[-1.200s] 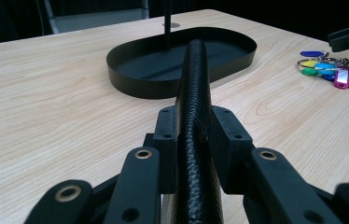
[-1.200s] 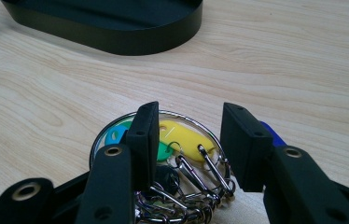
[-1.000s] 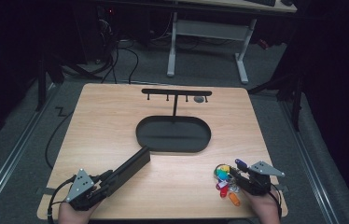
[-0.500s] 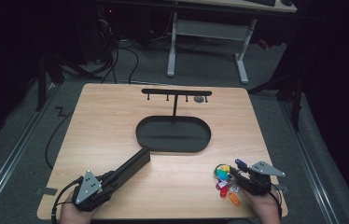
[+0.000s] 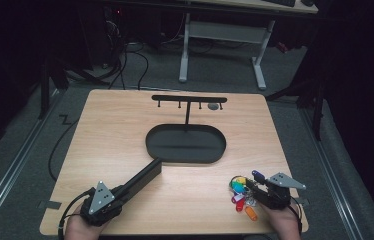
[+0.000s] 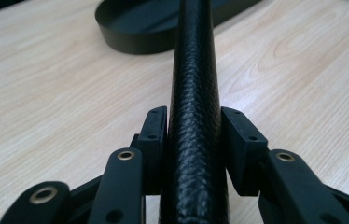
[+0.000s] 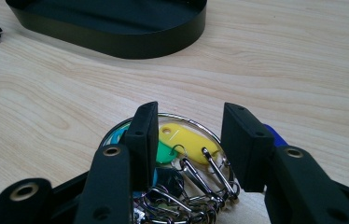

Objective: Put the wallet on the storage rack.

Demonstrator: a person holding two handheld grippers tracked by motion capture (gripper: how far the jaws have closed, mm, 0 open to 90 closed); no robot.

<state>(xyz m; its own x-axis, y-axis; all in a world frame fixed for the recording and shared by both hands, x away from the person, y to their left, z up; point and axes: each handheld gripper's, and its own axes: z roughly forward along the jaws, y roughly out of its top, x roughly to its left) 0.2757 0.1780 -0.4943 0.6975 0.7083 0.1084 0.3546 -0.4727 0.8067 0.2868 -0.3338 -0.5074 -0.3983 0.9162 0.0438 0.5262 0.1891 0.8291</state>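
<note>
The left gripper (image 5: 106,200) sits at about seven o'clock on the tabletop (image 5: 110,130), and its jaws are clamped on the near end of a long black case (image 5: 142,178) with a pebbled, leather-like skin. In the left gripper view the case (image 6: 194,116) runs straight up between the two pads, both pressed against its sides; the jaws have just eased a touch tighter on it. From the high view the case lies slanted on the wood, its far end pointing toward one o'clock and stopping just beside the near-left rim of the black oval tray (image 5: 185,145).

The right gripper (image 5: 262,192) rests at about five o'clock, over a bunch of key tags (image 5: 238,192) — yellow, green, red, orange and blue ones strung on a metal ring. In the right gripper view its jaws stand apart on either side of the yellow tag (image 7: 186,138) and the wire clips, with a clear gap to the right pad, so nothing is gripped. The bunch lies flat on the tabletop, well apart from the tray.

Behind the tray, at twelve o'clock, a thin post carries a black hook rail (image 5: 189,99).
</note>
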